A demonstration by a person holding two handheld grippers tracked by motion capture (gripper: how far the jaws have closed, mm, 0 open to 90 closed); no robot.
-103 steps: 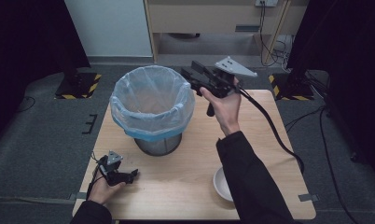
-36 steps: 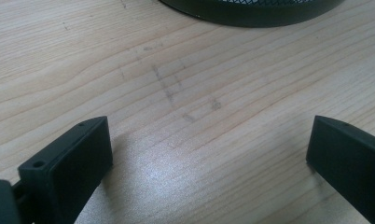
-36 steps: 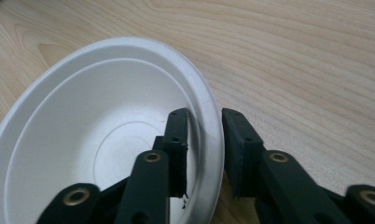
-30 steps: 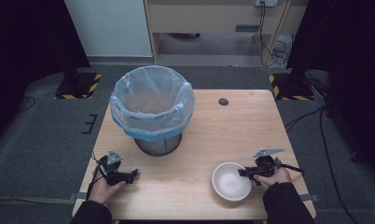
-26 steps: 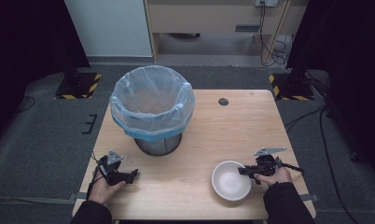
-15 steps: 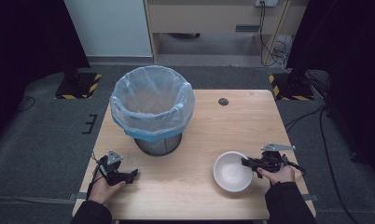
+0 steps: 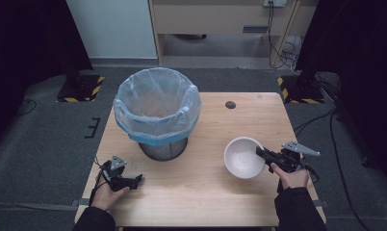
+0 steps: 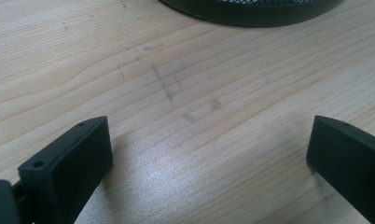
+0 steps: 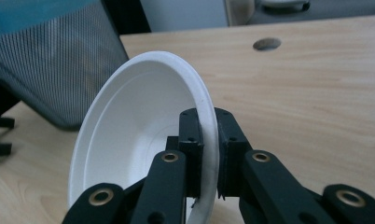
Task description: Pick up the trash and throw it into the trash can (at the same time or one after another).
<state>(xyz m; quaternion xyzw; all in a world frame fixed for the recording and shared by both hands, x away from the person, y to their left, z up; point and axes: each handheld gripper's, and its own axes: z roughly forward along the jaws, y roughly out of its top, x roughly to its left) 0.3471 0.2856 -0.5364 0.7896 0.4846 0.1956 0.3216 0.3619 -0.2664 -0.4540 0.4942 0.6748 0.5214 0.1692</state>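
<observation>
While pinching the rim, the right tool (image 9: pixel 207 154) holds the white bowl (image 9: pixel 139 140) tilted leftward.

lined bin (image 7: pixel 157 113) amid open tabletop (image 7: pixel 206 185)

Black sleeves (image 7: pixel 297 211); both grippers black, right gripper (image 7: pixel 262 153) with grey three-cornered plate, brass-ringed pivot screws, black cable trailing.
</observation>
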